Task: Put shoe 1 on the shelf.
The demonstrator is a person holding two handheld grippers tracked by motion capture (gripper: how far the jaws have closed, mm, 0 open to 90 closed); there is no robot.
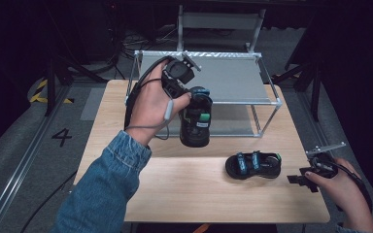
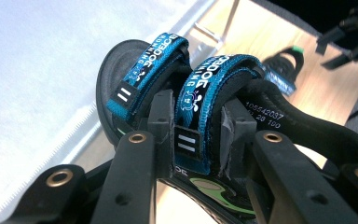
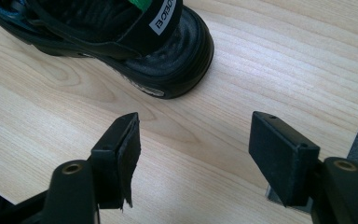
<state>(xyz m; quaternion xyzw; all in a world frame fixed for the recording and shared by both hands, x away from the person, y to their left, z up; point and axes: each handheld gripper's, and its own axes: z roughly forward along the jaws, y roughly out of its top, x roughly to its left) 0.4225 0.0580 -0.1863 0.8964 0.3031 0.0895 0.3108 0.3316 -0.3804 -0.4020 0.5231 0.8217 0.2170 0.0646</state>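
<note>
1. Left gripper [image 1: 187, 94], raised at upper centre before the rack [image 1: 233, 77], clamped a sandal [image 1: 195, 121] by its blue strap [image 2: 200, 93].
2. Right gripper [image 1: 305, 178], lower right, hung with jaws spread, beside the second sandal [image 1: 252, 165] on the table [image 1: 199, 194].

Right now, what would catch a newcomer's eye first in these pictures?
The left gripper holds a black sandal by a blue strap, in the air in front of the wire shelf. Its mate lies on the wooden table at the right, and the right gripper, jaws open, sits just short of its heel.
</note>
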